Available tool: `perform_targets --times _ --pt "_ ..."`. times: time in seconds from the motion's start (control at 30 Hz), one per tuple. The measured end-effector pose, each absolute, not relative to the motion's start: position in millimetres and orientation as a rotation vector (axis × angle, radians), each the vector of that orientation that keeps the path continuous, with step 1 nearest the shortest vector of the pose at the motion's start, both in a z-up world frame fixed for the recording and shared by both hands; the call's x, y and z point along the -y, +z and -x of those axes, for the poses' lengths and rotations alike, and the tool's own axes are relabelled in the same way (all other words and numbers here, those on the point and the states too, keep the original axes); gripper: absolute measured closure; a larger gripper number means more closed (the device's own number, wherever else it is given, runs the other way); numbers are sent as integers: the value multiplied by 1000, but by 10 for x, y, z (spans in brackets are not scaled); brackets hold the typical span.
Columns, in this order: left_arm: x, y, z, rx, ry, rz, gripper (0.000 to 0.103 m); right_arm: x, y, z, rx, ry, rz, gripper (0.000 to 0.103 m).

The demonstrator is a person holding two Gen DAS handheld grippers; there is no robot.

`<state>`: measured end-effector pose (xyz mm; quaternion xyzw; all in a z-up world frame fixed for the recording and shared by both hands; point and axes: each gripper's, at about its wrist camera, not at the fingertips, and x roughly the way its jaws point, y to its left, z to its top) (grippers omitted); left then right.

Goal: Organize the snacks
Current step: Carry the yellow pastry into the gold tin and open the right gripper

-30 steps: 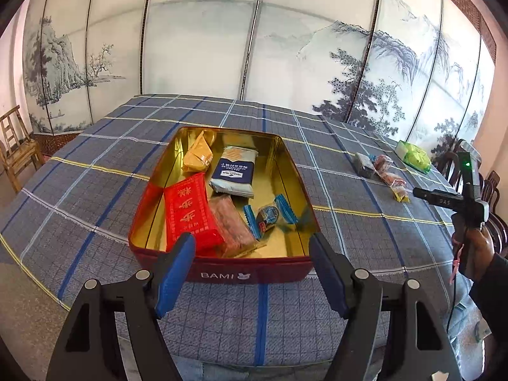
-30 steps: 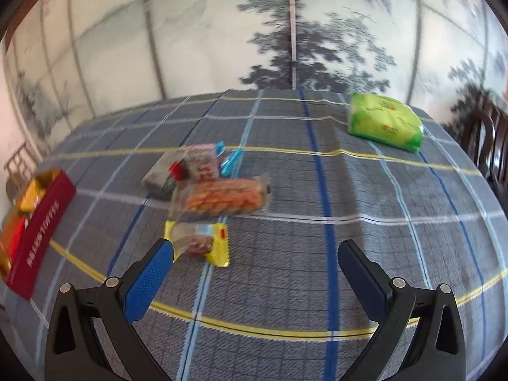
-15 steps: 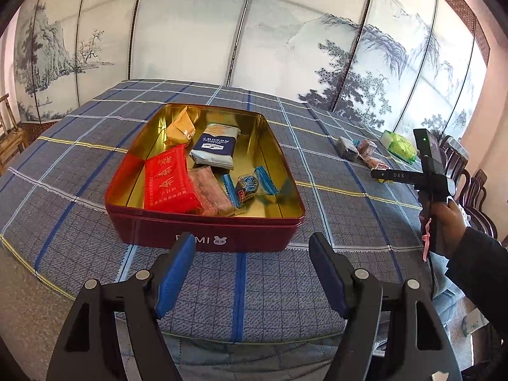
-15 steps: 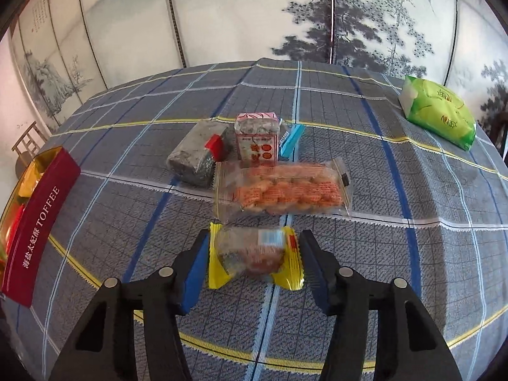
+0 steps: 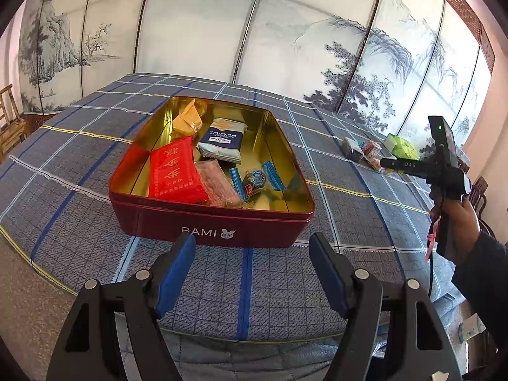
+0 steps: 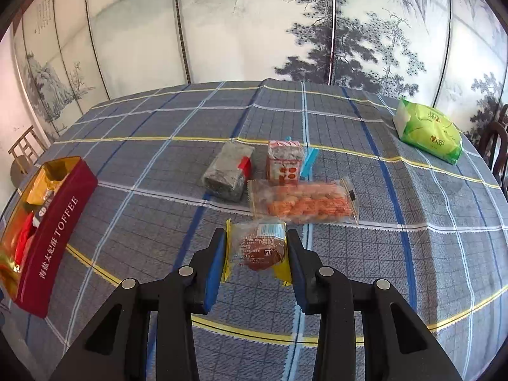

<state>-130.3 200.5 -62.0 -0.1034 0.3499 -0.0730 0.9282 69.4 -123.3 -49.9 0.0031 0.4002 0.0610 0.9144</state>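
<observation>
A red tin with a gold inside (image 5: 209,225) stands on the plaid tablecloth and holds several snack packets. It also shows at the left edge of the right wrist view (image 6: 54,238). My left gripper (image 5: 254,254) is open and empty, just in front of the tin. My right gripper (image 6: 257,250) is shut on a yellow-edged snack packet (image 6: 260,247), held above the cloth. Beyond it lie an orange snack bag (image 6: 304,203), a grey packet (image 6: 227,171) and a small red-and-white carton (image 6: 284,163).
A green packet (image 6: 428,130) lies at the far right of the table. The right gripper and the hand holding it show in the left wrist view (image 5: 444,171). A wooden chair (image 5: 9,120) stands at the left. Painted screens close off the back.
My right gripper moved in, closed on the yellow-edged packet and lifted it. My left gripper drew back from the tin towards the table's front edge.
</observation>
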Motion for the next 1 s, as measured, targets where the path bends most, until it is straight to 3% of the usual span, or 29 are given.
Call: perform_targets --times 0.57,1.0 --pt "-2146 -710 1423 -720 -107 228 33 -14 103 -612 -713 377 43 64" --pt "-2237 -791 1466 -732 -81 234 33 -665 -69 -464 -746 515 110 64"
